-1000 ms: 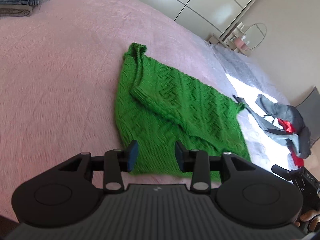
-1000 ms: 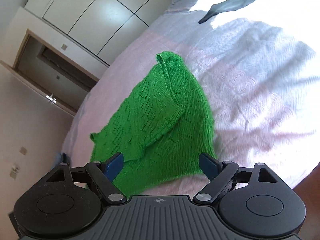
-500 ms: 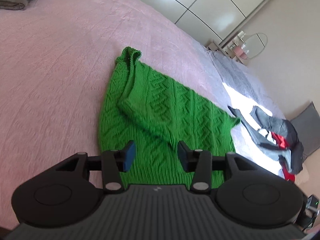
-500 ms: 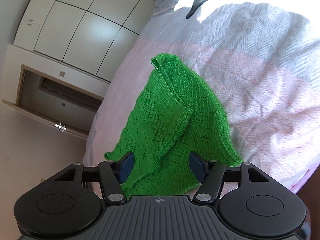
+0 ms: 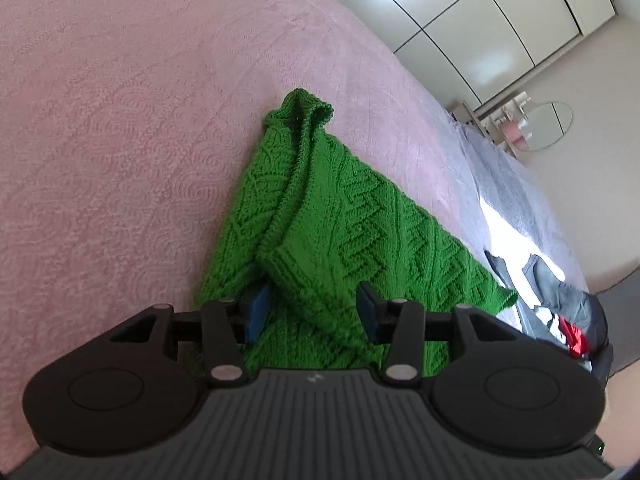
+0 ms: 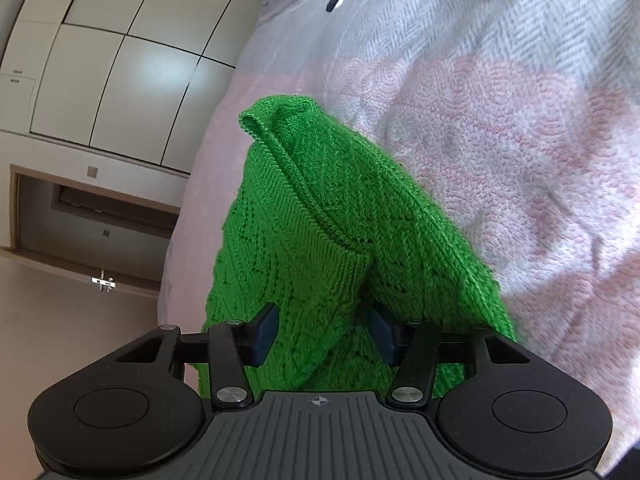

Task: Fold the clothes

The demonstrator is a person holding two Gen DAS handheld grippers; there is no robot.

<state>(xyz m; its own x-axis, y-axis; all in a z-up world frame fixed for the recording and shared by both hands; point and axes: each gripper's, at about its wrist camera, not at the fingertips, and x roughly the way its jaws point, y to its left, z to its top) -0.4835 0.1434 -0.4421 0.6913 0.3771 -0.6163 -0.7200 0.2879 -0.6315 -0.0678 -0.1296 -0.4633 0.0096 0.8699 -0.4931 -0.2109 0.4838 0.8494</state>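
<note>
We find the bright green zigzag-knit sweater (image 5: 360,240) lying partly folded on the pink quilted bedspread (image 5: 120,120), nearer both cameras than a second ago. The left gripper (image 5: 310,312) has come down over its near hem; its blue pads (image 5: 254,314) stand apart, knit between them, opening about as before. The right gripper (image 6: 324,334) (wide apart a second ago) is closing, a raised fold of sweater (image 6: 340,220) between its pads; whether either tool presses the cloth we cannot tell.
</note>
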